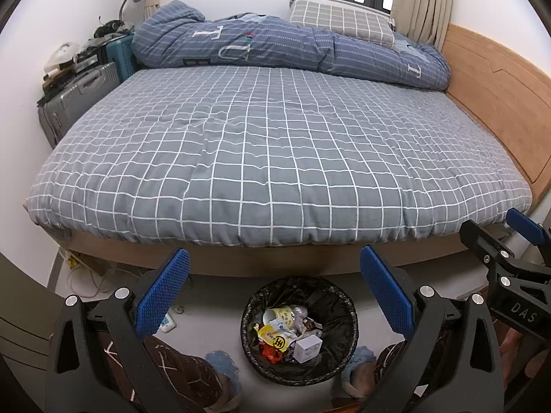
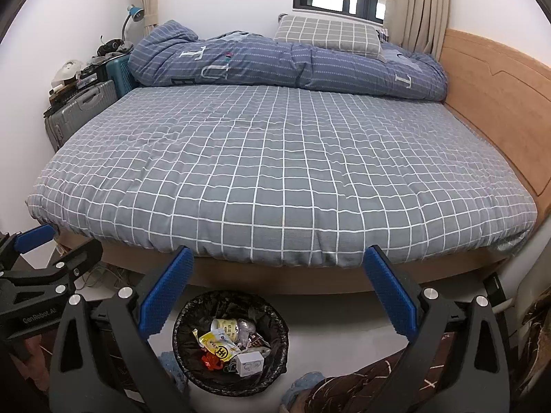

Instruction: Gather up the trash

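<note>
We face the wide bed with the grey, white-checked cover (image 1: 275, 158), our landmark. On its far side lies a rumpled blue quilt (image 1: 275, 51) with a checked pillow (image 1: 341, 22) on top. Below its near edge, on the floor, stands the round bin lined with a black bag (image 1: 335, 309) (wrappers, a paper cup and a small white box (image 1: 308, 347) inside). Our left gripper (image 1: 275, 296) and right gripper (image 2: 279, 296) hover above the bin, just short of the bed's near edge, each with its 2 blue-padded jaws spread wide, holding nothing.
</note>
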{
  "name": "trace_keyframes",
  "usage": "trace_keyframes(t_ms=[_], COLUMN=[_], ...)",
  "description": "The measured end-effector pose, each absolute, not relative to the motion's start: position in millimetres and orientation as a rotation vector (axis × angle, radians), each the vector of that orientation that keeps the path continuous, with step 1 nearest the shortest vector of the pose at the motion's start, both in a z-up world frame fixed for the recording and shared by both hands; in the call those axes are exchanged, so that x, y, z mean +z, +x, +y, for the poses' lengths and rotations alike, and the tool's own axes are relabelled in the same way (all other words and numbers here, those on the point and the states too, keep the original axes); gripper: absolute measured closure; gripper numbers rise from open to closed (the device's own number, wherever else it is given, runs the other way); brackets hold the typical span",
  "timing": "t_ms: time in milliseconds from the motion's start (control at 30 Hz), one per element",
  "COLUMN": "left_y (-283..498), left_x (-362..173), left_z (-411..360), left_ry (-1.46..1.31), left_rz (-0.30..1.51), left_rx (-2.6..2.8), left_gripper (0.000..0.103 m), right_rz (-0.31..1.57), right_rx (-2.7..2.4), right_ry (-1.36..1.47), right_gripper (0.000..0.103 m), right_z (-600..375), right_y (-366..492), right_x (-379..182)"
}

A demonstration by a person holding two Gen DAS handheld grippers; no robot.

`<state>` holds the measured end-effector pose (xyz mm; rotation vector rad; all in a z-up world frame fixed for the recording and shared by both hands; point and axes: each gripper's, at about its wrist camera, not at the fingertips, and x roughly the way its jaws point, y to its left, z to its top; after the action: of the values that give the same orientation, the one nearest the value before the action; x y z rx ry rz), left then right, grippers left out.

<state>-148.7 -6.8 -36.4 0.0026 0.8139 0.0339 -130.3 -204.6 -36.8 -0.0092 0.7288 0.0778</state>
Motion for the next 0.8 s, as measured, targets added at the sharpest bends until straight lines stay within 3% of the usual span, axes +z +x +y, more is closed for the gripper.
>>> trace_keyframes(t_ms=[800], left_y=[-147.8], left_x=[-33.0], left_z=[-8.5], left_ry=[0.042], left_rz=[0.804], left_rx=[0.064], left_gripper=[0.006], right_rz=[0.742], right_rx=[0.082], right_ry=[0.012], right_gripper=[0.008], right_z=[-205.8], right_y=[-127.8], right_x=[-44.3])
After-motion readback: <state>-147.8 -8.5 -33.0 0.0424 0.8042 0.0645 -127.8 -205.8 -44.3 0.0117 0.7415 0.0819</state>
